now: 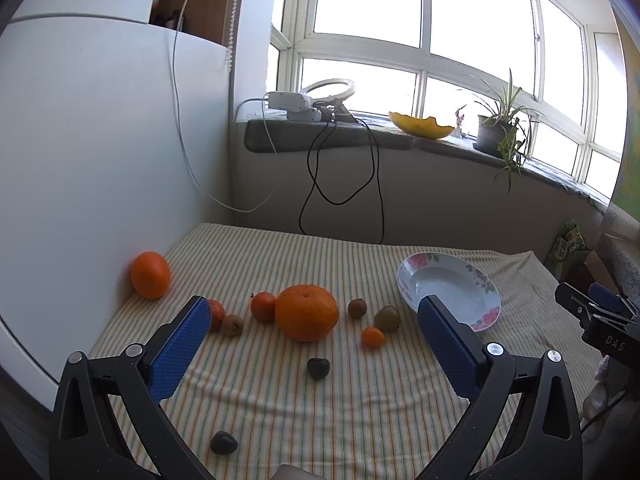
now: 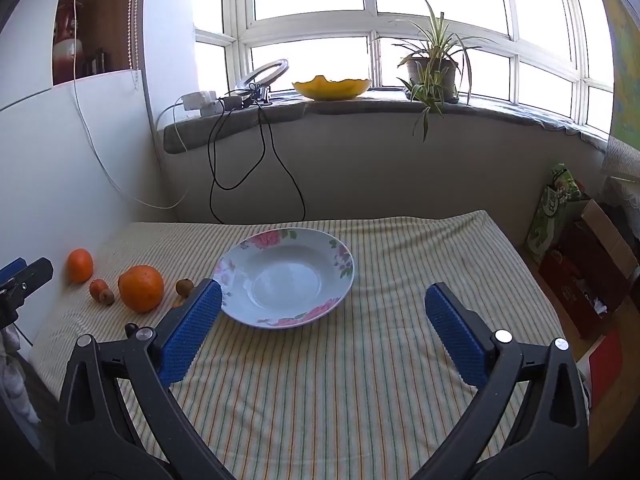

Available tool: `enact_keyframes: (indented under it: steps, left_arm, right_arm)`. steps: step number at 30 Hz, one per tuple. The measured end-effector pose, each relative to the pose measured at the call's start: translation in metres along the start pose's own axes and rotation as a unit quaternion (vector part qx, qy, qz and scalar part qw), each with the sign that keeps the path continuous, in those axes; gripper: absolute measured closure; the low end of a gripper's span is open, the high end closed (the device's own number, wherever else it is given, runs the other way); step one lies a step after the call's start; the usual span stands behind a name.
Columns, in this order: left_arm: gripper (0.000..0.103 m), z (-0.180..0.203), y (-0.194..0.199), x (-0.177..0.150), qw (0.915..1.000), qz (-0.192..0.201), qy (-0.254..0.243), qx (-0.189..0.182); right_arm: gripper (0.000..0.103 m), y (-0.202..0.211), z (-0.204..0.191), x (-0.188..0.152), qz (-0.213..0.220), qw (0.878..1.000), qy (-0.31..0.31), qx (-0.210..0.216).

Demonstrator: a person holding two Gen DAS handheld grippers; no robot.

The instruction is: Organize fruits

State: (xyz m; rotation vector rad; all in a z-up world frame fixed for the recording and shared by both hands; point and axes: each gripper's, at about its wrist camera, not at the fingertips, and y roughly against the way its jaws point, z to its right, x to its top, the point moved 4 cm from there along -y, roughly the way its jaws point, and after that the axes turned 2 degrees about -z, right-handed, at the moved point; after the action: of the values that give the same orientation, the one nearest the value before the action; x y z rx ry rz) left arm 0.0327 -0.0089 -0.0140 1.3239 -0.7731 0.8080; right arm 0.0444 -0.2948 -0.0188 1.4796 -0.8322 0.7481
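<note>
Both claws, left (image 1: 314,316) and right (image 2: 323,296), stood fully open and held nothing. The fruits lay on the counter (image 1: 360,420), at 9 o'clock of the empty plate (image 2: 286,276). The small orange (image 1: 373,337), nearest the plate, was judged best gripped first, gently.

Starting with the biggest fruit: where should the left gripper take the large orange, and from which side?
Grip the large orange across its widest middle, coming from above and in front with the open left gripper. A small mandarin touches its left side, so place that finger carefully.
</note>
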Motion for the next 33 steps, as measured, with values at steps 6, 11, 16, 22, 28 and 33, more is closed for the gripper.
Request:
enact_keyframes:
  steps: [6, 11, 16, 22, 28, 33]
  left_arm:
    - [0.001, 0.0027, -0.0009, -0.0018, 1.0, -0.003, -0.001, -0.003]
    - [0.001, 0.0024, -0.0002, -0.0027, 1.0, -0.002, 0.0, -0.003]
    - [0.001, 0.0043, -0.0002, -0.0027, 1.0, -0.004, 0.0, -0.003]
    - [0.001, 0.0052, 0.0002, -0.0036, 1.0, -0.004, -0.001, -0.003]
    - [0.001, 0.0062, -0.0001, -0.0036, 1.0, -0.004, -0.002, -0.003]
    - [0.001, 0.0065, -0.0001, -0.004, 1.0, -0.004, -0.001, -0.005]
  right_arm:
    - [0.0, -0.0006, -0.0011, -0.0015, -0.005, 1.0, -0.001, 0.001]
    - [0.0, 0.0, -0.0016, -0.0013, -0.004, 1.0, 0.001, 0.001]
    - [0.0, -0.0004, -0.0018, -0.0016, -0.006, 1.0, 0.001, 0.001]
    - [0.0, -0.0011, -0.003, -0.0023, -0.009, 1.0, 0.0, 0.003]
    - [0.0, -0.0025, -0.004, -0.0025, -0.012, 1.0, 0.001, 0.005]
    - [0.0, -0.0031, -0.0046, -0.0027, -0.013, 1.0, 0.001, 0.007]
